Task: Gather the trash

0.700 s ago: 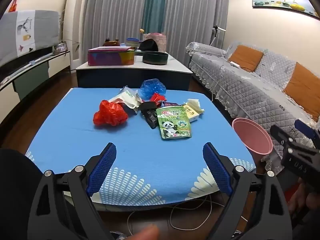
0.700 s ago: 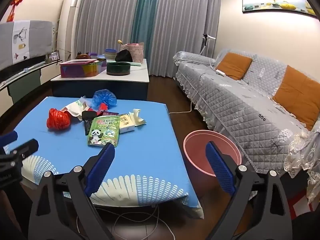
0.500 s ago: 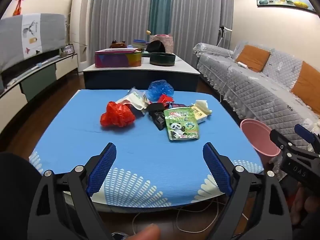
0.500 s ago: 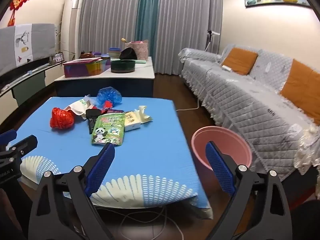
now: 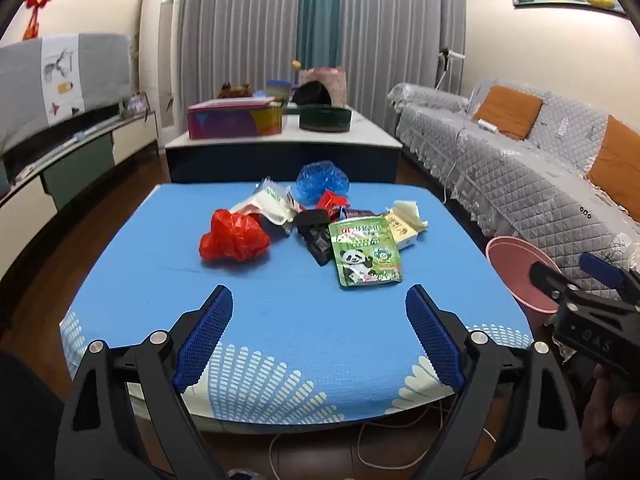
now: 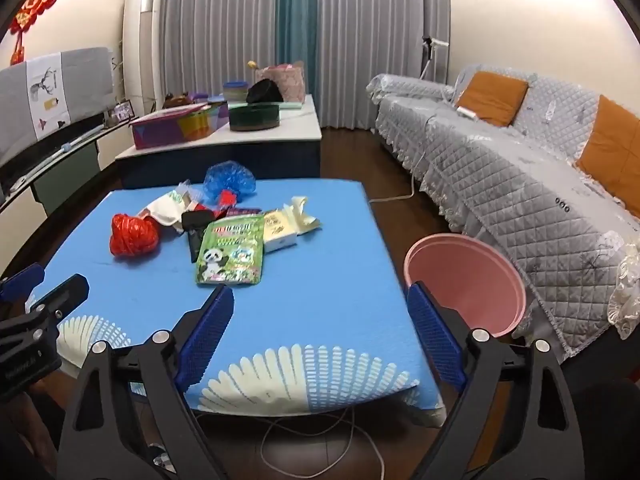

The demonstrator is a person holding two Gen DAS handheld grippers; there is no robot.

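Observation:
Trash lies in a heap on the blue-covered table (image 5: 280, 320): a red crumpled bag (image 5: 234, 236), a green panda pouch (image 5: 366, 256), a black wrapper (image 5: 316, 232), a white carton (image 5: 402, 224), a blue plastic bag (image 5: 322, 182) and a white wrapper (image 5: 270, 202). A pink bin (image 6: 466, 280) stands on the floor right of the table. My left gripper (image 5: 320, 336) is open and empty over the table's near edge. My right gripper (image 6: 320, 334) is open and empty, near the table's front right corner, beside the bin. The panda pouch (image 6: 232, 254) lies just beyond it.
A grey-covered sofa (image 6: 520, 168) with orange cushions runs along the right. A low dark table (image 5: 280, 144) with boxes and bowls stands behind the blue table. A TV cabinet (image 5: 60, 152) lines the left wall. White cables (image 6: 320, 436) lie on the floor under the table.
Both grippers have moved a little closer to the table and tilted slightly; the trash and the bin look larger. Both stay open and empty.

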